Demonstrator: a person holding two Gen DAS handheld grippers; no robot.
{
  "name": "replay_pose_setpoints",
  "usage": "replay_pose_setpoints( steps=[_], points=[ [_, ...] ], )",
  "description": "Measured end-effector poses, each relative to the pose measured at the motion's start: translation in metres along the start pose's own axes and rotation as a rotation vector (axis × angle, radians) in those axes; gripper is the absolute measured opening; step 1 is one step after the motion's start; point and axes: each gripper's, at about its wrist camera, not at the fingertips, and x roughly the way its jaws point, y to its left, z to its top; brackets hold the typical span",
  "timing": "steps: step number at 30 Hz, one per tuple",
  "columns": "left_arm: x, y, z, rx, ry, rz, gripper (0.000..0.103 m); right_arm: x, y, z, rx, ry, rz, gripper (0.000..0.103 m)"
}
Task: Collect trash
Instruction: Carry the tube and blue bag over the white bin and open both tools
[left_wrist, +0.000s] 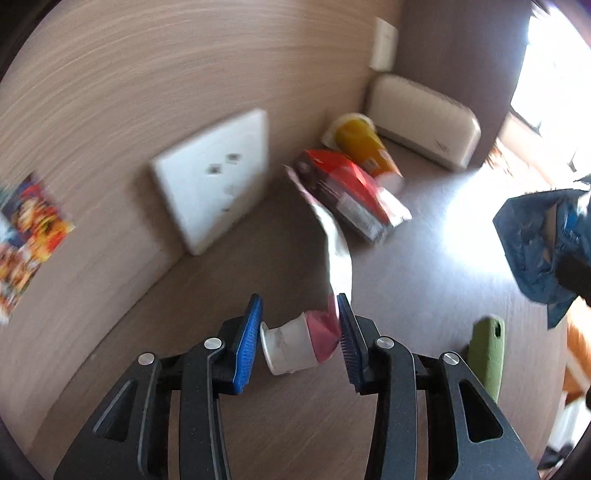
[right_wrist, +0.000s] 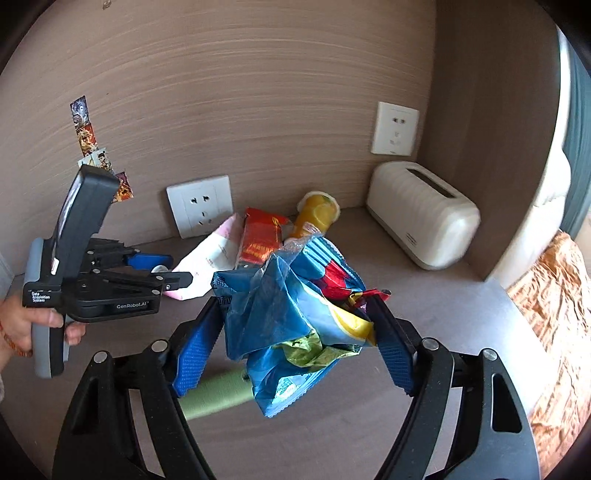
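My left gripper (left_wrist: 300, 310) is shut on a pink and white tube (left_wrist: 295, 343), held crosswise with its white cap to the left; the tube also shows in the right wrist view (right_wrist: 210, 258). My right gripper (right_wrist: 295, 325) is shut on a bundle of blue snack bags (right_wrist: 291, 314) held above the table, also seen at the right edge of the left wrist view (left_wrist: 535, 240). A red packet (left_wrist: 351, 192) (right_wrist: 260, 240) and a yellow canister (left_wrist: 365, 147) (right_wrist: 314, 214) lie at the back near the wall.
A green handle (left_wrist: 487, 350) (right_wrist: 218, 391) lies on the brown table (left_wrist: 424, 258). A white tissue box (right_wrist: 421, 210) (left_wrist: 421, 118) sits in the back right corner. Wall sockets (left_wrist: 214, 177) (right_wrist: 199, 205) and stickers (right_wrist: 85, 125) are on the wooden wall. An orange cloth (right_wrist: 554, 314) lies beyond the table's right edge.
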Motion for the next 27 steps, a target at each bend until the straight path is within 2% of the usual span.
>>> replay_pose_setpoints(
  steps=[4, 6, 8, 11, 17, 22, 27],
  points=[
    [0.002, -0.019, 0.005, 0.103, -0.008, 0.056, 0.040, -0.008, -0.003, -0.012, 0.026, 0.018, -0.035, 0.079],
    [0.001, -0.025, 0.005, 0.112, -0.020, 0.074, 0.039, -0.013, -0.007, -0.016, 0.040, 0.015, -0.048, 0.079],
    [-0.003, -0.025, 0.004, 0.090, -0.032, 0.075, 0.038, -0.022, -0.013, -0.019, 0.058, 0.006, -0.063, 0.079],
    [-0.017, -0.020, 0.000, 0.014, -0.052, 0.031, 0.038, -0.036, -0.021, -0.024, 0.082, -0.010, -0.085, 0.079],
    [-0.063, -0.014, -0.019, -0.046, -0.093, 0.029, 0.038, -0.060, -0.031, -0.035, 0.114, -0.030, -0.100, 0.079],
    [-0.105, -0.023, -0.037, -0.048, -0.112, 0.028, 0.038, -0.080, -0.036, -0.051, 0.119, -0.033, -0.104, 0.079],
    [-0.145, -0.054, -0.055, -0.010, -0.125, -0.027, 0.038, -0.108, -0.044, -0.074, 0.133, -0.029, -0.123, 0.079]
  ],
)
